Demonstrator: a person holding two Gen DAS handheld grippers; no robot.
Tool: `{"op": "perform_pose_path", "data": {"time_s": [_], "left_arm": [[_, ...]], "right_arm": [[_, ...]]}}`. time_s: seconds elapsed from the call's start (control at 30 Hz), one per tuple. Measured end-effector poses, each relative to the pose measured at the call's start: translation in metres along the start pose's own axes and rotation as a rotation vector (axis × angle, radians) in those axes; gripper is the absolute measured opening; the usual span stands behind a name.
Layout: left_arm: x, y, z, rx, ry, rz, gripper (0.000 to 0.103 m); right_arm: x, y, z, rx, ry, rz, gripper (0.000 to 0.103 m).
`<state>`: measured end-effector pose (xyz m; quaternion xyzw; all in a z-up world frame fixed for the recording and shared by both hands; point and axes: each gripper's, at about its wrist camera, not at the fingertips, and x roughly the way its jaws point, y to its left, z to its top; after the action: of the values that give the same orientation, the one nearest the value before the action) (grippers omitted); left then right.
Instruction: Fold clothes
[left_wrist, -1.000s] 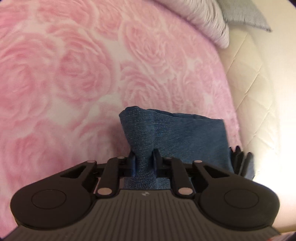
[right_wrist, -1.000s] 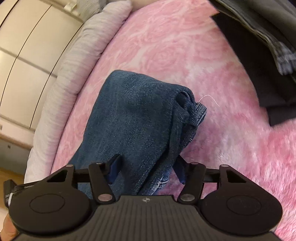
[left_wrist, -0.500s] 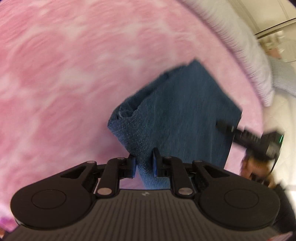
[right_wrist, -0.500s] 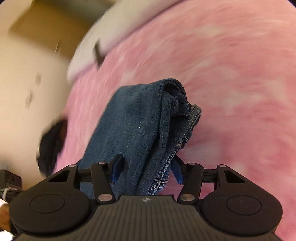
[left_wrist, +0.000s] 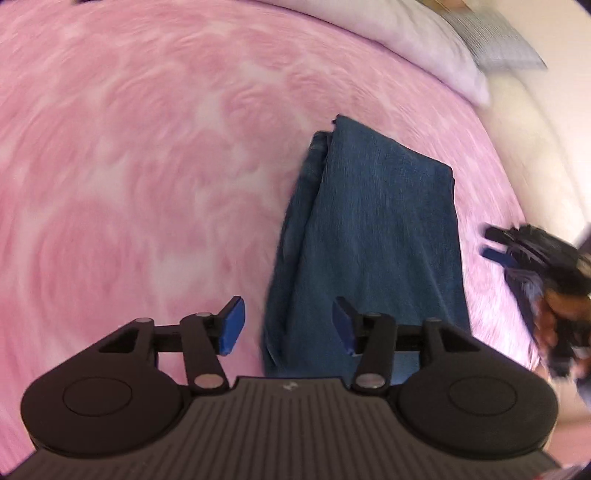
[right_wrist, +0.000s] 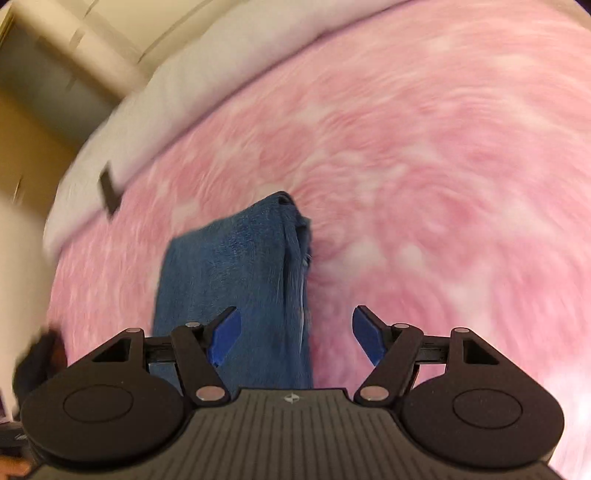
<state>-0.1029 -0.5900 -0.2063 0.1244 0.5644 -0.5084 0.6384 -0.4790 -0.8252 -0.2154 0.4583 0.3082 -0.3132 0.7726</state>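
Observation:
A folded pair of blue jeans (left_wrist: 369, 236) lies flat on the pink rose-patterned blanket (left_wrist: 147, 166). My left gripper (left_wrist: 286, 328) is open, its blue pads standing either side of the jeans' near left edge, holding nothing. My right gripper (right_wrist: 295, 341) is open too, over the near right edge of the jeans (right_wrist: 236, 277), holding nothing. The right gripper also shows blurred at the right edge of the left wrist view (left_wrist: 517, 251). Both views are motion-blurred.
A pale lilac bed cover (left_wrist: 406, 48) and a grey pillow (left_wrist: 502, 48) lie beyond the blanket. In the right wrist view a pale bed edge (right_wrist: 184, 81) and cream cupboard doors (right_wrist: 74, 48) stand at the far left.
Both grippers have opened and let go of the jeans, which now lie flat on the blanket. Both grippers have pulled back and swung round.

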Motion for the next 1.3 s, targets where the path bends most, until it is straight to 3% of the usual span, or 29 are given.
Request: {"op": "perform_pose_path", "data": {"time_s": [0.1, 0.23, 0.33, 0.4, 0.5, 0.6, 0.63, 0.67, 0.73, 0.83, 1.0, 1.13, 1.23, 1.3], "left_arm": [[0.021, 0.012, 0.047, 0.087, 0.025, -0.053, 0.061], [0.069, 0.026, 0.107, 0.038, 0.119, -0.188, 0.072], [0.11, 0.027, 0.134, -0.02, 0.199, -0.253, 0.076], [0.133, 0.024, 0.144, -0.025, 0.238, -0.288, 0.076], [0.158, 0.019, 0.15, -0.03, 0.267, -0.283, 0.072], [0.17, 0.013, 0.15, -0.014, 0.285, -0.269, 0.052], [0.172, 0.009, 0.15, -0.002, 0.283, -0.268, 0.041], [0.172, 0.005, 0.148, 0.008, 0.275, -0.262, 0.039], [0.167, -0.003, 0.145, 0.029, 0.253, -0.235, 0.035], [0.154, -0.012, 0.134, 0.025, 0.234, -0.204, 0.031], [0.138, -0.033, 0.081, -0.014, 0.286, -0.223, 0.031], [0.13, -0.064, 0.049, 0.076, 0.284, -0.222, 0.031], [0.115, -0.073, 0.047, 0.154, 0.265, -0.19, 0.031], [0.098, -0.074, 0.053, 0.22, 0.236, -0.154, 0.031]], "right_arm": [[-0.039, 0.015, -0.062, 0.166, -0.15, -0.076, 0.075], [-0.062, 0.031, -0.151, 0.413, -0.248, -0.175, 0.075], [-0.05, 0.03, -0.199, 0.589, -0.235, -0.109, 0.076], [-0.034, 0.026, -0.214, 0.645, -0.248, -0.06, 0.076], [-0.007, 0.021, -0.228, 0.707, -0.282, -0.011, 0.076], [0.013, 0.003, -0.231, 0.818, -0.358, 0.032, 0.076], [0.018, -0.003, -0.23, 0.843, -0.387, 0.057, 0.075], [0.022, -0.007, -0.227, 0.854, -0.394, 0.067, 0.07], [0.027, -0.015, -0.218, 0.872, -0.378, 0.075, 0.044], [0.02, -0.025, -0.194, 0.827, -0.302, 0.083, 0.029], [-0.025, -0.063, -0.114, 0.557, -0.253, 0.021, 0.027], [-0.046, -0.101, -0.053, 0.375, -0.2, -0.059, 0.033], [-0.053, -0.114, -0.043, 0.303, -0.162, -0.149, 0.038], [-0.068, -0.104, -0.059, 0.256, -0.209, -0.192, 0.04]]}}
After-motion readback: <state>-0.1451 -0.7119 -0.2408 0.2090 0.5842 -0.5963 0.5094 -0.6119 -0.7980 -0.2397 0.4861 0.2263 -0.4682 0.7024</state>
